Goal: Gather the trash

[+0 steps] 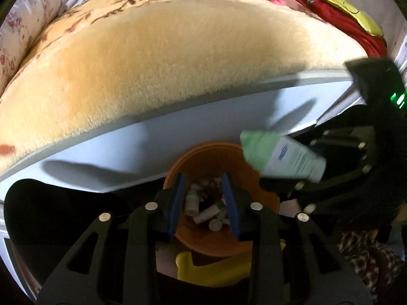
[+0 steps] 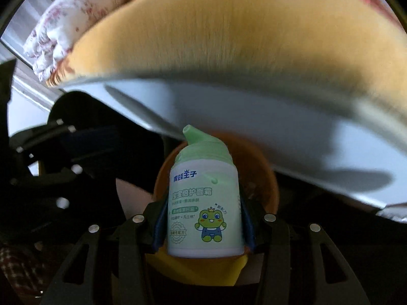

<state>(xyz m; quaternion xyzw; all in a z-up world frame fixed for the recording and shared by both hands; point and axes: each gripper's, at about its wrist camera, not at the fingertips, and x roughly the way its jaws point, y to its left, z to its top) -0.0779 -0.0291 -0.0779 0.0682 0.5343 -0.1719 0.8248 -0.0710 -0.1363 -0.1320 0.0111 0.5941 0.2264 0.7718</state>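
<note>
An orange bin [image 1: 203, 160] stands on the floor by the bed and holds several small pale bottles and scraps. My left gripper [image 1: 204, 203] is open and empty right above the bin's mouth. My right gripper [image 2: 203, 218] is shut on a green and white cream bottle [image 2: 204, 203] with a frog picture and a green spout. In the left wrist view the bottle [image 1: 282, 158] hangs tilted over the bin's right rim. In the right wrist view the bin [image 2: 264, 178] lies behind the bottle.
A bed with a fuzzy yellow blanket [image 1: 165, 63] and a white side panel [image 1: 152, 147] rises right behind the bin. A yellow object [image 1: 213, 272] lies on the floor in front of the bin. A floral quilt [image 2: 76, 12] lies at the far left.
</note>
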